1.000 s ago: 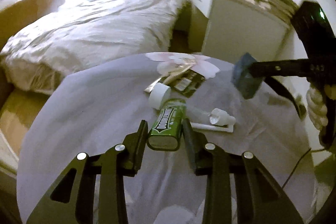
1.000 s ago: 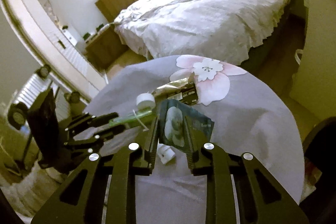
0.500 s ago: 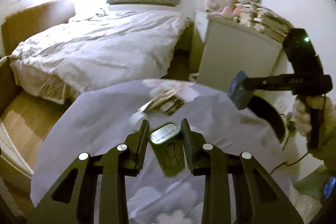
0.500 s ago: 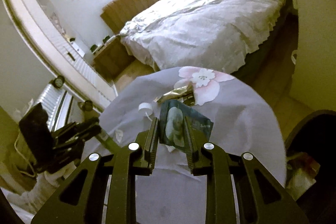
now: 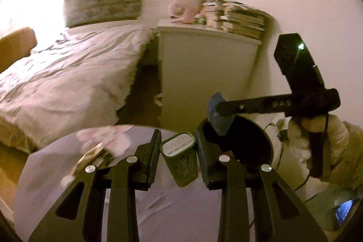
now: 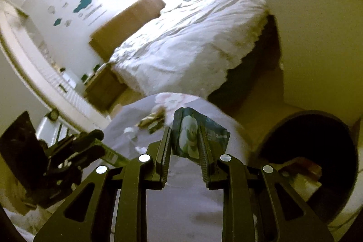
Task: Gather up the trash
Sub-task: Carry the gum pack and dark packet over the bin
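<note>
Left wrist view: my left gripper (image 5: 178, 146) is clenched on the green tube (image 5: 180, 158), lifted off the table (image 5: 158, 208), flat end facing the camera. Just beyond its right finger sits the black bin (image 5: 251, 144), mouth open. My right gripper (image 5: 217, 109) shows from the side, holding the blue packet (image 5: 219, 119) over the bin's near rim. A gold wrapper (image 5: 95, 155) lies on the cloth at left, blurred. Right wrist view: right gripper (image 6: 185, 140) is closed on the blue packet (image 6: 192, 137), which stands upright between the pads. The bin (image 6: 310, 149) sits lower right with some rubbish inside, can't tell what. Gold wrapper (image 6: 152, 120) and a small white piece (image 6: 129, 130) lie on the table (image 6: 181, 203). Judgement: two items in hand, neither dropped; at least two left to pick.
</note>
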Tool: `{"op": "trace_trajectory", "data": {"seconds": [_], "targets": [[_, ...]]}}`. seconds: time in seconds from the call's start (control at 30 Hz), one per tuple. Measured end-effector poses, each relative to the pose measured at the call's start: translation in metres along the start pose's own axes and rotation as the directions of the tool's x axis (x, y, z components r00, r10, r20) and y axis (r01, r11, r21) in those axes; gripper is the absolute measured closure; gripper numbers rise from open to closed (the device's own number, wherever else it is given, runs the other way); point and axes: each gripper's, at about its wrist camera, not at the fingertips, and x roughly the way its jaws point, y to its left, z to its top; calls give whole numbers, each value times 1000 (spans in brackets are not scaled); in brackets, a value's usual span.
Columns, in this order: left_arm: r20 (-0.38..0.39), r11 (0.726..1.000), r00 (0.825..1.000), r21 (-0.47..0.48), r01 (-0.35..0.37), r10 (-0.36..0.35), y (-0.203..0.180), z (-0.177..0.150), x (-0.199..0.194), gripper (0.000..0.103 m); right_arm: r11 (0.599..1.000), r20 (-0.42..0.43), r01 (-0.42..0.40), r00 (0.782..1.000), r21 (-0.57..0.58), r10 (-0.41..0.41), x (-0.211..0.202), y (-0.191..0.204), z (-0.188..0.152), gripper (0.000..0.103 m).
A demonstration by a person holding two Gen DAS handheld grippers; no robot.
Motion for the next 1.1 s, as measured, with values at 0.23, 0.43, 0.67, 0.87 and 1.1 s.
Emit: {"op": "trace_trajectory", "data": {"seconds": [0.23, 0.43, 0.67, 0.87, 1.1], "targets": [[-7, 996, 997, 44, 83, -83, -41, 22, 40, 72, 995, 30, 64, 997, 77, -66, -16, -43, -5, 79], [-38, 990, 990, 43, 138, -136, -62, 26, 71, 72, 984, 23, 96, 995, 150, -101, -18, -82, -14, 79], [-90, 983, 979, -10, 182, -182, -72, 23, 108, 72, 966, -2, 126, 992, 228, -129, -13, -117, -25, 79], [-128, 980, 972, -24, 196, -198, -81, 18, 131, 72, 951, -22, 150, 989, 269, -149, -5, -138, -34, 79], [-163, 978, 965, -33, 205, -207, -91, 18, 153, 72, 934, -37, 171, 985, 313, -168, -1, -158, -45, 79]]}}
